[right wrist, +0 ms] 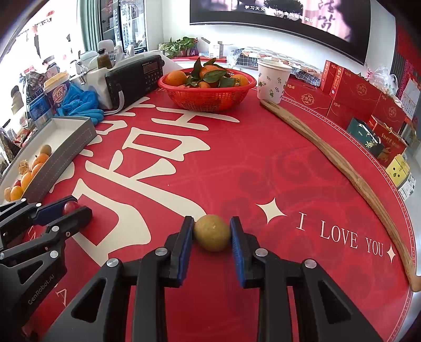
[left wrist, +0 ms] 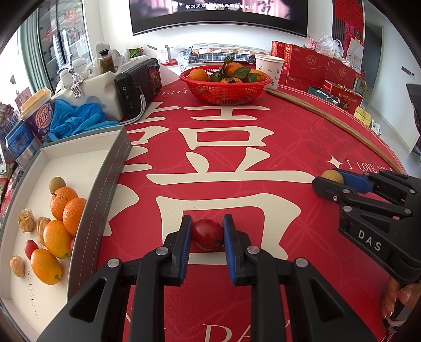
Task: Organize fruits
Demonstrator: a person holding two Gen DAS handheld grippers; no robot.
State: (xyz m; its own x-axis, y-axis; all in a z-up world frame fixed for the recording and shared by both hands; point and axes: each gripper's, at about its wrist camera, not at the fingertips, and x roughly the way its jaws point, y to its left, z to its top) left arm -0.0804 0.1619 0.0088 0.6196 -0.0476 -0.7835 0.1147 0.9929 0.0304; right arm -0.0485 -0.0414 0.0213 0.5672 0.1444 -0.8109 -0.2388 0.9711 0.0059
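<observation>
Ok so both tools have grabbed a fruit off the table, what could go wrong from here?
1. The left tool pinches a soft cherry tomato; too much squeeze could split it.
2. The right tool holds a round brownish fruit only by its sides, so it might roll out when lifted.
3. The tray has a raised wall and is already crowded with kumquats; a low carry could clip the wall, and a dropped fruit could bump the others.

A home living room. A large television (left wrist: 219, 15) hangs on the white wall above a table covered by a red cloth (left wrist: 236, 163) printed with a festive character. Red gift boxes (left wrist: 305, 64), a portable radio (left wrist: 139, 84), a potted plant (right wrist: 181, 46) and household clutter crowd around.
</observation>
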